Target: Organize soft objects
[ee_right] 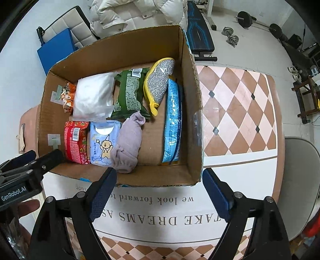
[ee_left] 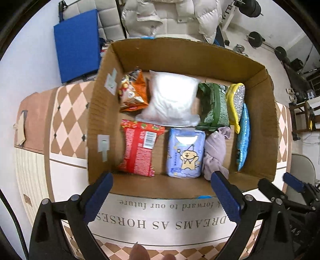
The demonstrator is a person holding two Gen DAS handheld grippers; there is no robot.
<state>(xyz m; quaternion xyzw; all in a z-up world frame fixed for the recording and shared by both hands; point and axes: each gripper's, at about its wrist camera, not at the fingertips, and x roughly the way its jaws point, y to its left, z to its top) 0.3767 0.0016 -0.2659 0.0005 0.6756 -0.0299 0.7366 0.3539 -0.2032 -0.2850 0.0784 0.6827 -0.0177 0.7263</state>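
Observation:
An open cardboard box (ee_left: 180, 58) (ee_right: 192, 112) sits on the table and holds soft items: an orange snack bag (ee_left: 133, 91), a white pillow pack (ee_left: 172, 98) (ee_right: 93, 96), a green pack (ee_left: 215, 104) (ee_right: 129, 94), a silver and yellow mitt (ee_left: 237, 100) (ee_right: 160, 80), a blue pack (ee_left: 244, 136) (ee_right: 173, 122), a red pack (ee_left: 139, 147) (ee_right: 76, 142), a tissue pack (ee_left: 186, 154) (ee_right: 103, 142) and a rolled lilac cloth (ee_left: 216, 150) (ee_right: 128, 142). My left gripper (ee_left: 162, 180) is open and empty over the box's near edge. My right gripper (ee_right: 159, 176) is open and empty over the near right corner.
The table (ee_right: 240, 100) has a checkered cloth with printed text. A white chair (ee_right: 300, 172) stands at the right. A blue mat (ee_left: 77, 44), a white jacket (ee_left: 170, 16) and gym weights (ee_right: 245, 19) lie on the floor beyond.

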